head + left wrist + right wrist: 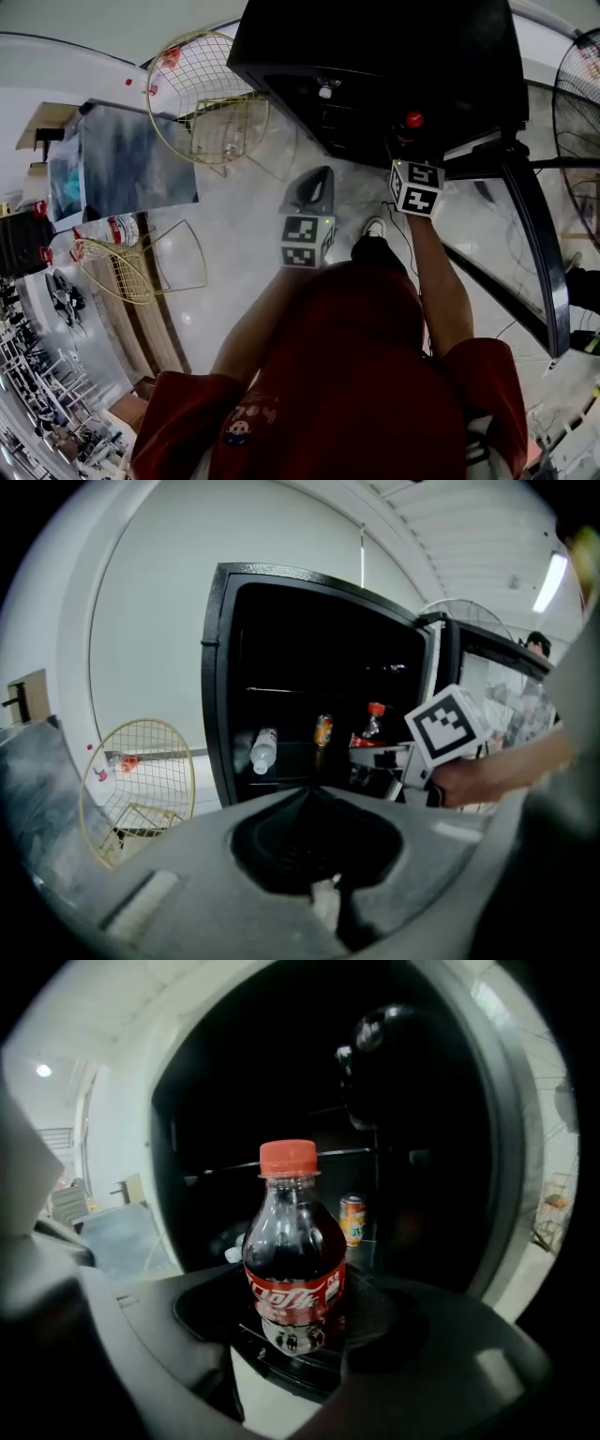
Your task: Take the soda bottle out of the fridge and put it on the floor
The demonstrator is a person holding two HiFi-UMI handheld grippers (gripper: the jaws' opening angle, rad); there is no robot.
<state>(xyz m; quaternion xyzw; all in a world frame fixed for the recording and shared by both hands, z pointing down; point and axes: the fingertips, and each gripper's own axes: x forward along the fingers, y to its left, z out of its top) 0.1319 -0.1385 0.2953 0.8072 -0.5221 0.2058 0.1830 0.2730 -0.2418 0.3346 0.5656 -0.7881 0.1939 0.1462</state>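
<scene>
While the pale, glossy floor point(239, 234) fills the middle of the head view, the black fridge point(375, 56) stands at twelve o'clock with its cavity open; its glass door point(530, 253) is swung out toward three o'clock; a grey table point(131, 155) lies at ten o'clock and a fan point(579, 84) at two o'clock.

Counted: two gold wire chairs, one point(202, 94) at eleven o'clock beside the fridge, the other point(117, 267) at nine o'clock; one soda bottle point(292, 1241); one orange can point(352, 1219) and one clear bottle point(264, 749) on a shelf inside the fridge; two grippers.

The soda bottle has a red cap, a red label and a dark drink; it stands upright at the mouth of the fridge, off the floor, with the can behind it at its two o'clock; the right gripper point(411, 139) has its jaws spread wide and pressed on the bottle's lower body. The left gripper point(317, 183) hangs over the floor at the fridge's six o'clock, at the right gripper's eight o'clock; its jaws are closed together with nothing between them.

Bare floor opens from the fridge's foot toward eight o'clock, between the chairs and the person's shoe point(373, 228); the door's dark edge runs near the right arm on its three o'clock side; the left gripper is well apart from both chairs.
</scene>
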